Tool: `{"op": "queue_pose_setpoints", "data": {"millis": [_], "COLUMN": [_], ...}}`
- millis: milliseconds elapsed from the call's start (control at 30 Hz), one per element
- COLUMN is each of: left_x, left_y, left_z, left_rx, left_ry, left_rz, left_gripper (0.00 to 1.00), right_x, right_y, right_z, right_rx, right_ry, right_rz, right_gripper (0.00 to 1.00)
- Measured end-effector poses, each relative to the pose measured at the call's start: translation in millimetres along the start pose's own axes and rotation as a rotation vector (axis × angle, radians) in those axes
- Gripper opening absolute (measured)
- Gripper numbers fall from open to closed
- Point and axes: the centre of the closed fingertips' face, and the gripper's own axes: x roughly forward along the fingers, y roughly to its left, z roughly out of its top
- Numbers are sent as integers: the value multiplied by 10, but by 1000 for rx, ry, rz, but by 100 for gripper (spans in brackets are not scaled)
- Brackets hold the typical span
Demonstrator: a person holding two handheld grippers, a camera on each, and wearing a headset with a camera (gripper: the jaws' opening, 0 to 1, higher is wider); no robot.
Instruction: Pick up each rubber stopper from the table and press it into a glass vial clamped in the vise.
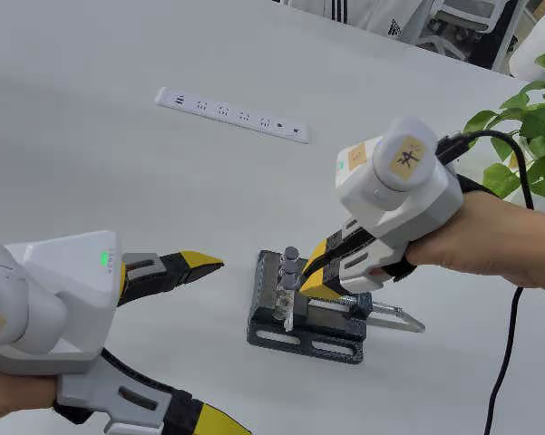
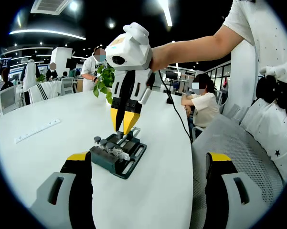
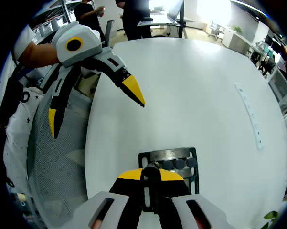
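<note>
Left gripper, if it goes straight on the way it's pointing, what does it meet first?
Probably the vise with its vials, low in the left gripper view between the jaws of the open left gripper. The right gripper, shut on a rubber stopper, stands over its far side. Depth is unclear.

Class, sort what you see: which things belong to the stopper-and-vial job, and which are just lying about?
Job:
vise
glass vials
rubber stopper, pinched by the right gripper
left gripper

Lying about:
power strip
potted plant
</note>
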Motion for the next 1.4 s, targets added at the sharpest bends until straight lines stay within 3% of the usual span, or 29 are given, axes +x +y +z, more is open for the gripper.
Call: {"op": "queue_pose_setpoints", "data": {"millis": [500, 1400], "left_x": [-3, -11], "left_y": [10, 3], "left_z": [-58, -47], "left_rx": [-24, -42], "left_ry": [-21, -54], "left_rz": [6, 4], "left_gripper": [99, 98], "right_x": [252, 354], "right_y": [-107, -117], "right_z": [-124, -127], "right_rx": [-9, -45], "right_ry": [116, 212], "right_rz": [11, 16], "right_gripper": [5, 5]}}
